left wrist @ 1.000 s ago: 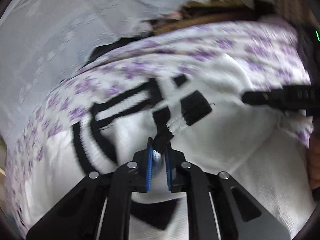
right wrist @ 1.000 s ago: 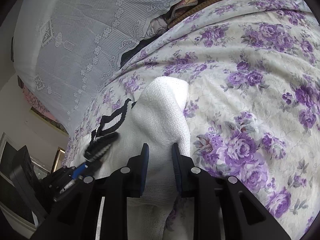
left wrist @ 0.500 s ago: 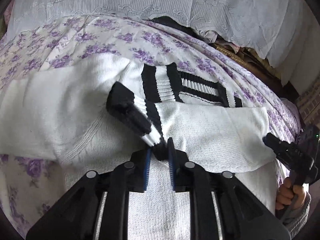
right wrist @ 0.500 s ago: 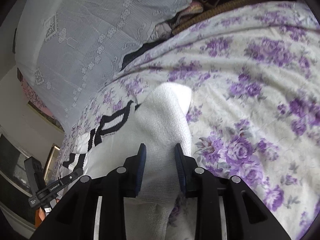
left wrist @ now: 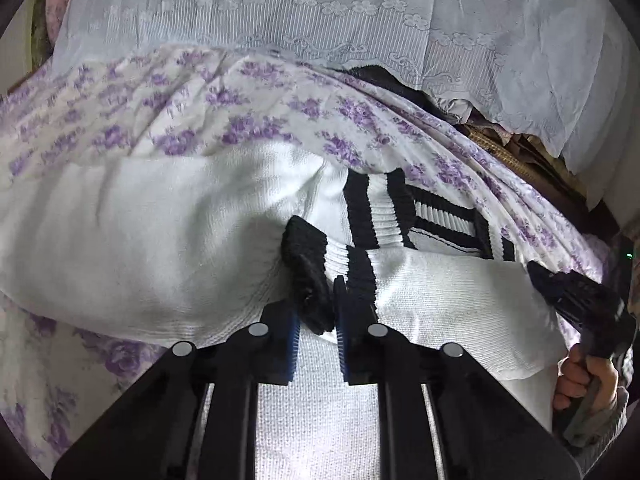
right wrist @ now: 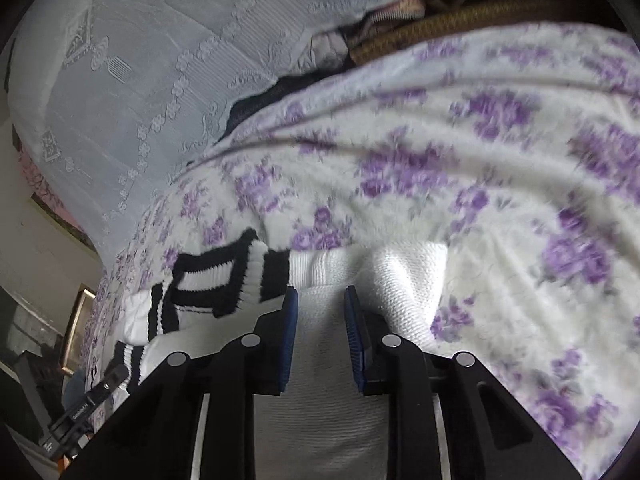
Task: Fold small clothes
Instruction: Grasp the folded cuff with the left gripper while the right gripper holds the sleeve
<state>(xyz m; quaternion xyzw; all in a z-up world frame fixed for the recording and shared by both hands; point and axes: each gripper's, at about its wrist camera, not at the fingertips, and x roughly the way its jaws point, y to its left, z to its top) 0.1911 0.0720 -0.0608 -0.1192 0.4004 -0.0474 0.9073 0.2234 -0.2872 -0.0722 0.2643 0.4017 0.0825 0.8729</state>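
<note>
A white knit sweater (left wrist: 132, 236) with black stripes lies on a purple-flowered bedspread (left wrist: 168, 112). One sleeve (left wrist: 448, 300) is folded across the body, its black cuff (left wrist: 306, 268) pointing toward me. My left gripper (left wrist: 316, 328) has the cuff between its blue pads, with a gap around it. In the right wrist view my right gripper (right wrist: 318, 308) is open and rests over the white sweater body (right wrist: 320, 400), next to the striped collar (right wrist: 216, 284). The right gripper also shows in the left wrist view (left wrist: 580, 300) at the sweater's right edge, held by a hand.
A white lace cloth (left wrist: 360, 20) hangs behind the bed. Dark and brown folded fabrics (right wrist: 460, 12) are piled at the bed's far edge. A framed picture (right wrist: 78, 324) leans at the far left of the right wrist view.
The left gripper has laid the sleeve across the sweater and its jaws have widened around the cuff. The right gripper has slid back along the sweater toward the collar side and opened a little.
</note>
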